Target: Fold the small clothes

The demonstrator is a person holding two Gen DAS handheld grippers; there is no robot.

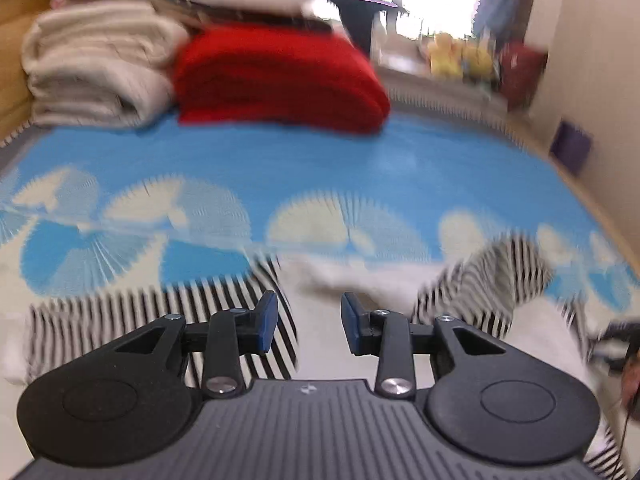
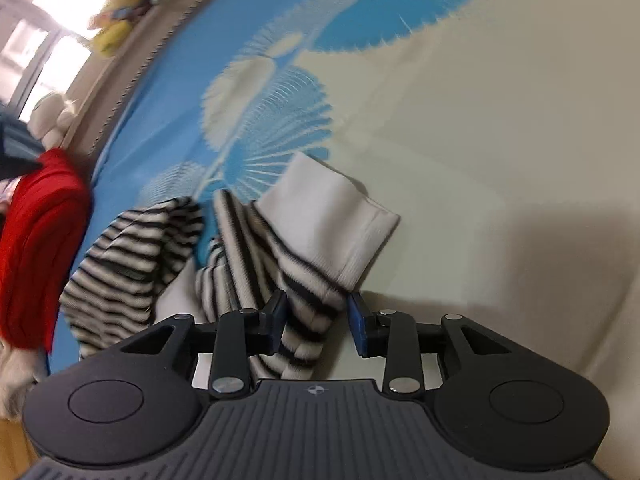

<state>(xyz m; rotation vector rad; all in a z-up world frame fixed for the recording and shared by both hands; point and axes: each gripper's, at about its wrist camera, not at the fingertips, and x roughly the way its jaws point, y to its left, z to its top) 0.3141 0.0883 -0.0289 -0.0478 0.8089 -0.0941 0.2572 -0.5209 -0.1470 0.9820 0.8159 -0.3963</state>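
A small black-and-white striped garment (image 2: 248, 264) with a white cuff (image 2: 332, 216) lies crumpled on a blue and cream bedsheet (image 2: 480, 160). My right gripper (image 2: 318, 326) is open, its jaws on either side of a striped sleeve just below the cuff. In the left wrist view the same garment (image 1: 160, 312) lies spread under and ahead of my left gripper (image 1: 308, 326), which is open and empty just above the cloth. A bunched striped part (image 1: 492, 276) lies to the right. Both views are blurred.
A folded red blanket (image 1: 280, 80) and a stack of cream blankets (image 1: 100, 68) sit at the far end of the bed. Yellow plush toys (image 1: 460, 56) stand by the window. A wooden bed frame (image 1: 16, 40) runs along the left.
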